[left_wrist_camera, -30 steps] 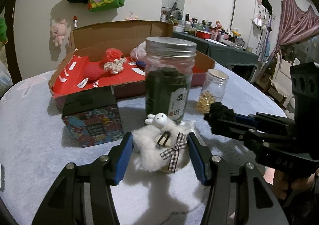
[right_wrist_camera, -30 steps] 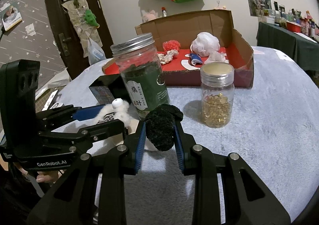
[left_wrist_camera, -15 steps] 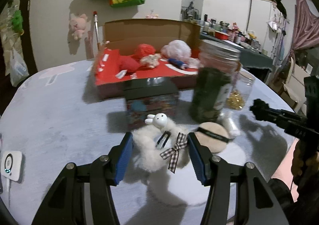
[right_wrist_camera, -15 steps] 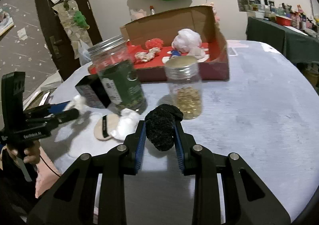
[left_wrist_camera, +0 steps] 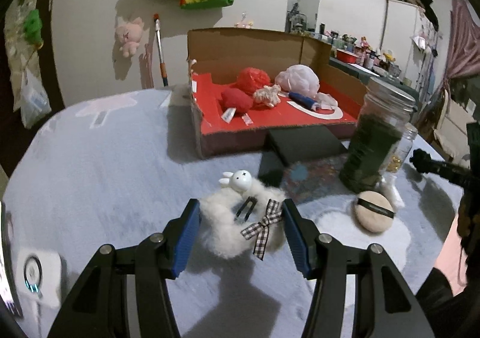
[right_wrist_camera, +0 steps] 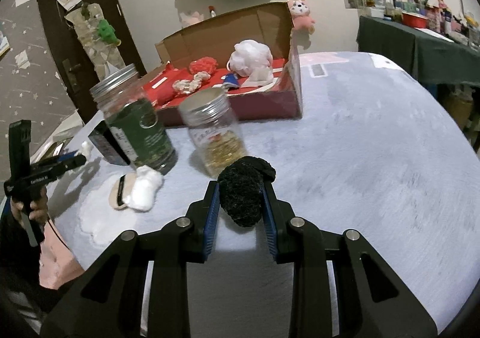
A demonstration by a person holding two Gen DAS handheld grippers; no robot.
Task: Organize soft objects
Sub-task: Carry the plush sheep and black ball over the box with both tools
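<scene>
My left gripper (left_wrist_camera: 240, 233) is shut on a white fluffy scrunchie (left_wrist_camera: 231, 227) with a small rabbit head and a checked bow, held above the table. My right gripper (right_wrist_camera: 240, 212) is shut on a black fuzzy ball (right_wrist_camera: 241, 188). An open cardboard box (left_wrist_camera: 270, 47) with a red floor stands at the back; in it lie red puffs (left_wrist_camera: 237, 99), a cream knot and a pink mesh puff (left_wrist_camera: 297, 78). A beige powder puff (left_wrist_camera: 373, 215) and a white cotton wad (right_wrist_camera: 145, 188) lie on the table by the jars.
A tall jar of dark green leaves (left_wrist_camera: 378, 137), a smaller jar of gold bits (right_wrist_camera: 217, 134) and a dark patterned box (left_wrist_camera: 303, 155) stand between the grippers and the cardboard box. A white device (left_wrist_camera: 34, 275) lies at the left edge. The table (right_wrist_camera: 375, 143) wears a pale blue cloth.
Both grippers have swung apart across the table, each still holding its item. The left view has shifted left, the right view right, so the jars have slid sideways in both.
</scene>
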